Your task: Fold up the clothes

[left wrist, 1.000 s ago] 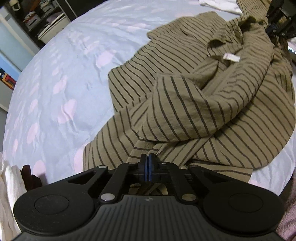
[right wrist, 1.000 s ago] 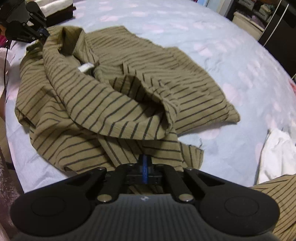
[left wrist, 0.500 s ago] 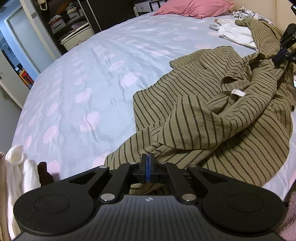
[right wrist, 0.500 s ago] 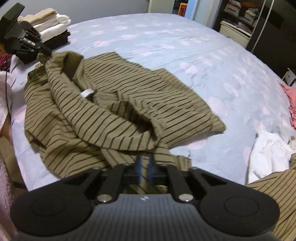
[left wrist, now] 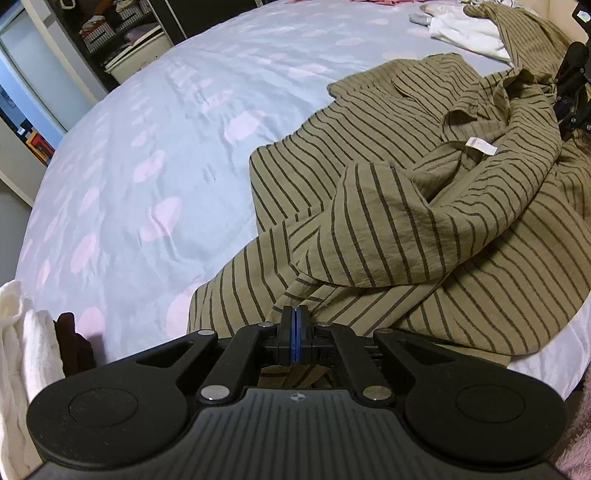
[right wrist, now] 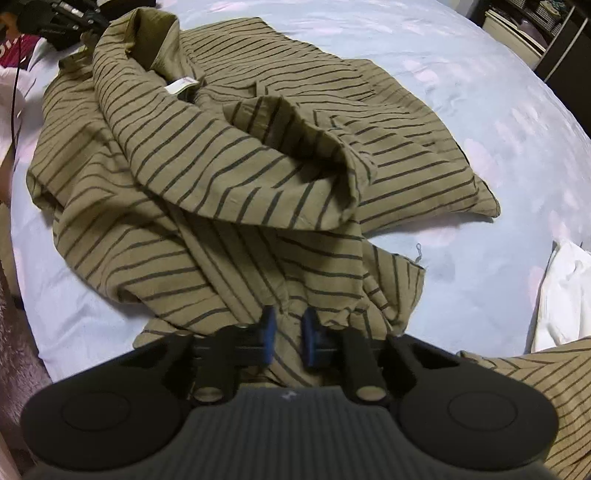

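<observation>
An olive shirt with dark stripes (left wrist: 406,229) lies crumpled on the bed, collar and white label (left wrist: 480,145) turned up. My left gripper (left wrist: 294,320) is shut on the shirt's near edge, and cloth shows beneath its fingers. In the right wrist view the same shirt (right wrist: 207,177) spreads ahead. My right gripper (right wrist: 289,332) is open, its blue pads apart over the shirt's edge, and the cloth lies loose between them. Each gripper shows in the other's view: the right one (left wrist: 572,88), the left one (right wrist: 62,18).
The bed sheet (left wrist: 155,155) is pale blue with pink spots. A white garment (right wrist: 565,295) and another striped garment (right wrist: 535,373) lie to my right. White folded cloth (left wrist: 14,332) sits at the left. Shelves and a dark cabinet (left wrist: 122,33) stand beyond the bed.
My right gripper has opened and let go of the shirt's edge, and has tilted down toward the bed. The left gripper stays shut on the cloth.
</observation>
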A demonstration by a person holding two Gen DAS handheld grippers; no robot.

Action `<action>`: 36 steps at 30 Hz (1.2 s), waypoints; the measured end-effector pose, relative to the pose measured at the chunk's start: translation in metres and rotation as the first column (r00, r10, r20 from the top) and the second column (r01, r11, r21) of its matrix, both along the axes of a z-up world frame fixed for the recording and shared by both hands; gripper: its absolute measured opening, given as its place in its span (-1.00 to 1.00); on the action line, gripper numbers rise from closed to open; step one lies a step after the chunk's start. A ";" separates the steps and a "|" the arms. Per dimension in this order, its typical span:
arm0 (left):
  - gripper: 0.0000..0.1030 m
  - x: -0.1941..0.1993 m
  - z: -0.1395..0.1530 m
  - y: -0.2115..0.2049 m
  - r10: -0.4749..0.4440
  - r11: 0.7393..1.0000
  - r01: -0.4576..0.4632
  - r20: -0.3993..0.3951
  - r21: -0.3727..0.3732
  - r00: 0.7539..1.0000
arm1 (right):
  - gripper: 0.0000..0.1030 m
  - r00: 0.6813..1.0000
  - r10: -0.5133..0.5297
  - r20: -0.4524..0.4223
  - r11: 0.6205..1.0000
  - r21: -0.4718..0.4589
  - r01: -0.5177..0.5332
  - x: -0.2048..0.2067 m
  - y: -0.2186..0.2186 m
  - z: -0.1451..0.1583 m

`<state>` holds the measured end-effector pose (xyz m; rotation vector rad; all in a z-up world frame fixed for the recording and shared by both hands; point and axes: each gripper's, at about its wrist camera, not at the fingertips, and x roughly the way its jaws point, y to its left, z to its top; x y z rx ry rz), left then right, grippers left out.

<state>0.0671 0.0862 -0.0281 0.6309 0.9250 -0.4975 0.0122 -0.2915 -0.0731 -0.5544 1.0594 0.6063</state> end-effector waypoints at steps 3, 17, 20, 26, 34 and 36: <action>-1.00 0.002 0.001 0.001 0.007 1.000 -0.007 -0.002 -0.004 1.000 | -0.92 1.000 -0.001 0.017 1.000 0.011 0.001 -0.002 -0.001 0.008; -1.00 0.001 0.068 0.036 0.173 0.941 -0.147 0.060 -0.306 0.983 | -0.92 0.953 -0.220 0.211 0.941 0.304 0.149 -0.022 -0.037 0.099; -1.00 -0.003 0.099 0.049 0.215 0.887 -0.155 0.091 -0.435 0.972 | -0.93 0.931 -0.263 0.254 0.930 0.324 0.174 -0.025 -0.035 0.116; -1.00 -0.019 0.155 0.068 0.341 0.797 -0.172 0.195 -0.579 0.919 | -0.95 0.837 -0.335 0.433 0.927 0.312 0.210 -0.038 -0.022 0.152; -1.00 -0.060 0.235 0.071 0.391 0.777 -0.066 0.398 -0.626 0.830 | -0.95 0.747 -0.300 0.594 0.945 0.291 0.148 -0.077 -0.008 0.234; -1.00 -0.061 0.237 0.061 0.342 0.810 -0.053 0.399 -0.583 0.851 | -0.95 0.770 -0.237 0.592 0.968 0.209 0.137 -0.080 0.001 0.233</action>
